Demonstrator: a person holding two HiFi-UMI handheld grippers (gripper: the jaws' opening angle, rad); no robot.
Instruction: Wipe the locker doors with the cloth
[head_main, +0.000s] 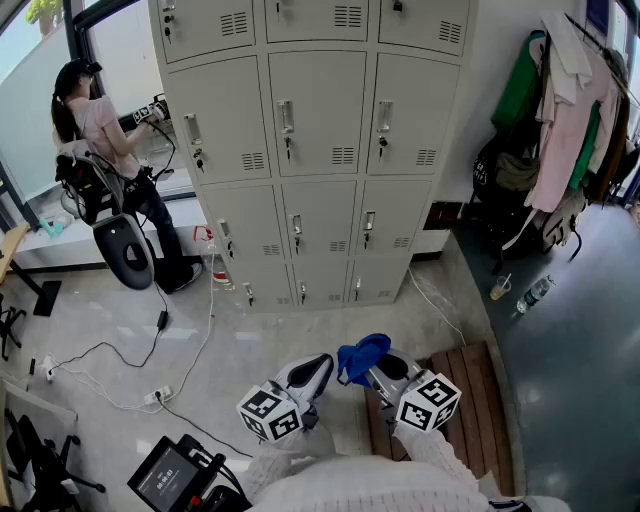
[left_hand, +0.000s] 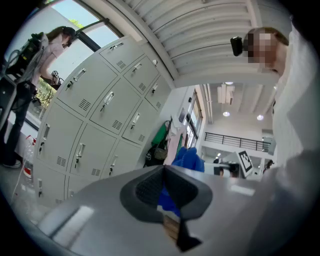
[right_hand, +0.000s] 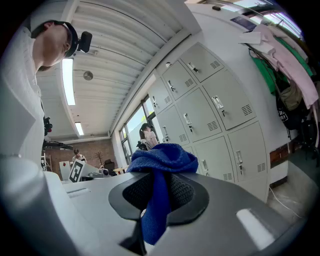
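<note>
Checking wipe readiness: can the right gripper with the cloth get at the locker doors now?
Probably not yet: the right gripper, shut on the blue cloth, is held short of the locker doors; open floor lies between, nothing blocks.

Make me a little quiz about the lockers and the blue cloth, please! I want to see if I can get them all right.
1. Which hand-held gripper is shut on the blue cloth? A: left. B: right. C: neither.
2. True or false: the cloth is touching the lockers.
3. Fill in the blank: in the head view, the hanging clothes are on the lockers' ____ side.

Key
1. B. The right hand-held gripper pinches the cloth.
2. False. The cloth is held up away from the lockers, with bare floor between them.
3. right
</note>
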